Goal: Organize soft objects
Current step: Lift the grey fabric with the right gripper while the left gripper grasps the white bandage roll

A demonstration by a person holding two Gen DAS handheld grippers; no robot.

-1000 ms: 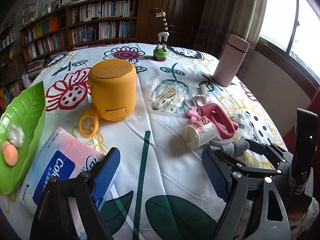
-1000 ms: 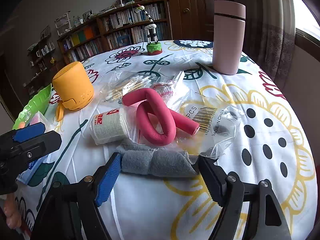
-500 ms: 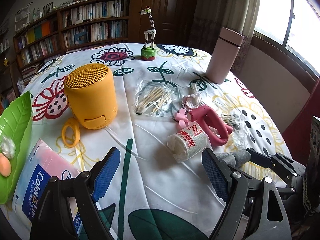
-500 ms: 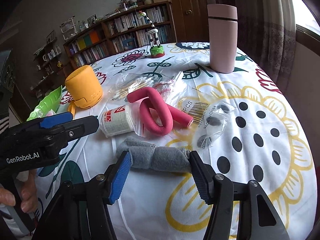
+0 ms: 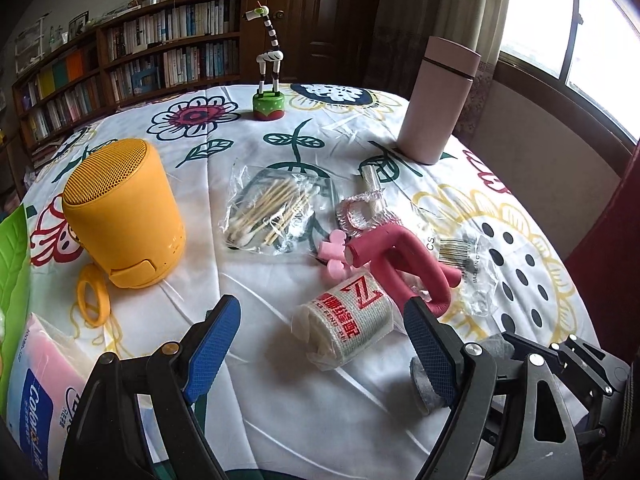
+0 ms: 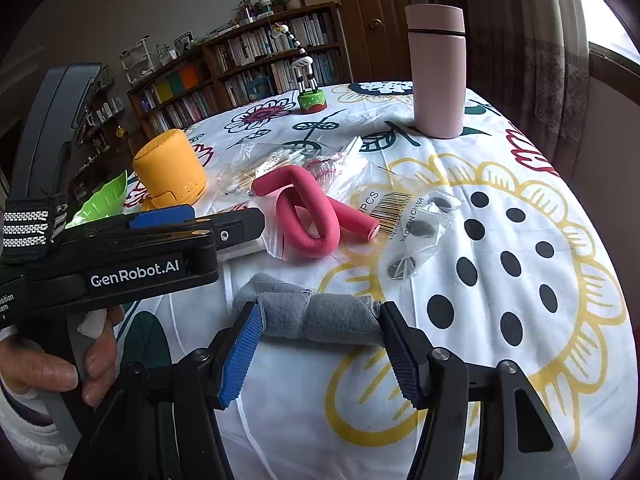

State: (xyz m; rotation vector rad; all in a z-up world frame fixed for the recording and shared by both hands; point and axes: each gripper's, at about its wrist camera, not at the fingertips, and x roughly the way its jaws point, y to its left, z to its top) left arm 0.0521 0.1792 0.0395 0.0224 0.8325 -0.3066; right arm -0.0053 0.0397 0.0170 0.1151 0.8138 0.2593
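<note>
Plainly a matter for the right gripper [image 6: 320, 308]. Set low over the flowered tablecloth [image 6: 540, 340] at the near edge, with the grey fleece roll [image 6: 316, 316] caught between its 2 fingers. Lies crosswise, that roll: long axis running straight from the blue pad [image 6: 240, 356] on 1 side to the black pad on the other, so that each fingertip meets an end, not a flank. Looks to be touching at both ends. Cannot tell whether pressing or only resting there, since no dent or buckle shows in the fleece. Cannot tell either whether lifted or lying on the cloth.

Judged from that: an end-to-end pinch on something soft, likely to fold or bulge in the middle when squeezed further. Worth closing gently and watching for the roll to bow upward and slip out. Safer, perhaps, across the short axis, but no room for a turn without backing off.

As for the left gripper [image 5: 322, 312]: spread wide, holding nothing, aimed at the wrapped bandage roll [image 5: 344, 324], which sits ahead of and between its fingertips without contact. In the right wrist view, carried by a hand [image 6: 40, 372] just to the left of the fleece roll, and higher. Nearer to the bandage than to the fleece, so no contest for the grey roll.

Beyond both, the pink foam twist [image 6: 308, 216], looped on its clear bag, well clear of either pair of fingers.
</note>
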